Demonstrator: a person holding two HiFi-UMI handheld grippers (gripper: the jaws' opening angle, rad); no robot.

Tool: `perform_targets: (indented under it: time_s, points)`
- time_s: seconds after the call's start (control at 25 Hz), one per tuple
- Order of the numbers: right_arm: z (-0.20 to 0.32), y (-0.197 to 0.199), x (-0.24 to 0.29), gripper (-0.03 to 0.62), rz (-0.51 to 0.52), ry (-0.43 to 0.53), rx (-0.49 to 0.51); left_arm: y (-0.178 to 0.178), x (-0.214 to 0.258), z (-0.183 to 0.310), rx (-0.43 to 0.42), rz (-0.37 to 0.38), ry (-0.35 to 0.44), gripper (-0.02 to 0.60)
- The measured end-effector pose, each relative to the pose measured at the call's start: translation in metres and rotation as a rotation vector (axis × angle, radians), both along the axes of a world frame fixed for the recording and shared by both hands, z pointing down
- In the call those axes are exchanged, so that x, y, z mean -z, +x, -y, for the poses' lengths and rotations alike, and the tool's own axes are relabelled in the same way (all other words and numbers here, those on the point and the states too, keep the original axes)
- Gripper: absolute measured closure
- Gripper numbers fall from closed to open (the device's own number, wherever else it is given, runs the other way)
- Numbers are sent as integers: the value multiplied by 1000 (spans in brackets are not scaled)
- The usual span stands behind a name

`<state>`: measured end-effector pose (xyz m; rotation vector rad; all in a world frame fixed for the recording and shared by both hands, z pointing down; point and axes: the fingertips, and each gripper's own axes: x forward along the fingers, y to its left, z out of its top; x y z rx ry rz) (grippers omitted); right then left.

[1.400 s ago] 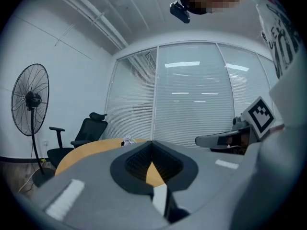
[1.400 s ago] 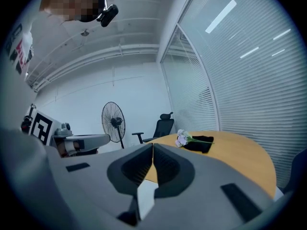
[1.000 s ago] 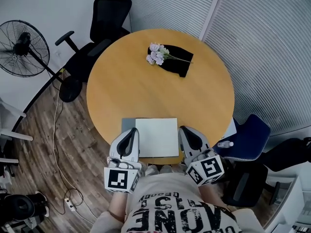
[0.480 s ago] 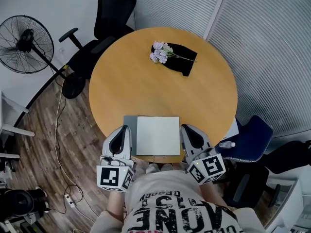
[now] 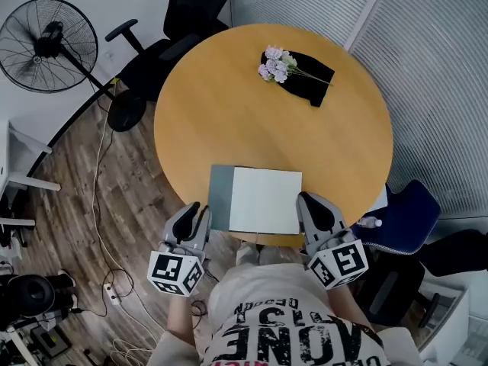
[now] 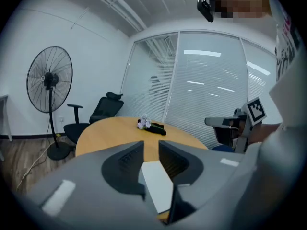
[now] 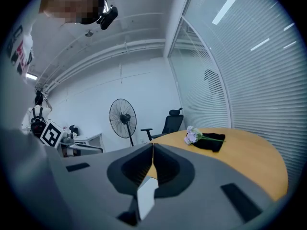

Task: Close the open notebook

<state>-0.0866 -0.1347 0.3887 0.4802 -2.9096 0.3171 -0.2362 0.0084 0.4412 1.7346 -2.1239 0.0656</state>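
Note:
The open notebook (image 5: 265, 200) lies at the near edge of the round wooden table (image 5: 229, 113), with a white page up and a grey cover (image 5: 219, 197) showing at its left. My left gripper (image 5: 198, 209) hangs just off the table's edge, left of the cover. Its jaws have just been opening and nothing is between them. Through that gap the left gripper view shows the notebook (image 6: 158, 181) ahead. My right gripper (image 5: 306, 199) sits at the page's right edge with its tips together. In the right gripper view, the right gripper (image 7: 152, 146) has a white strip of the notebook (image 7: 145, 195) below it.
Pale flowers (image 5: 276, 63) lie on a black cloth (image 5: 311, 81) at the table's far side. A black office chair (image 5: 187, 10) and a standing fan (image 5: 47, 44) are at the left, a blue chair (image 5: 408, 219) at the right. Cables (image 5: 99, 227) run over the wooden floor.
My left gripper has dropped and drawn back from over the notebook's left edge to beside the table, and its jaws have parted. The right gripper has stayed put.

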Motion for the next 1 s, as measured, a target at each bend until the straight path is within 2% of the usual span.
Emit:
perform_targets:
  time_s: [0.04,0.08,0.2,0.4,0.64,1.0]
  points:
    - [-4,-3,-3,582,-10,-5,12,0,-10,-6,1,-33,-20,447]
    - [-8,-5,-6,582,-20,-10,23,-1,-20,-11,4,-64,-36,434]
    - [-16,-14,-15,582,-46,-22,49,0,-49,-21,8,-148,-88,403]
    - [-20,-24,-25,582,-84,-35,56,5,-101,-38,11,-323,-172,400]
    - [-26,-40,-37,582,-113,-46,48,2,-148,-56,12,-391,-254,402]
    - [-36,-50,-49,582,-143,-60,31,10,-193,-60,-79,-460,-354,403]
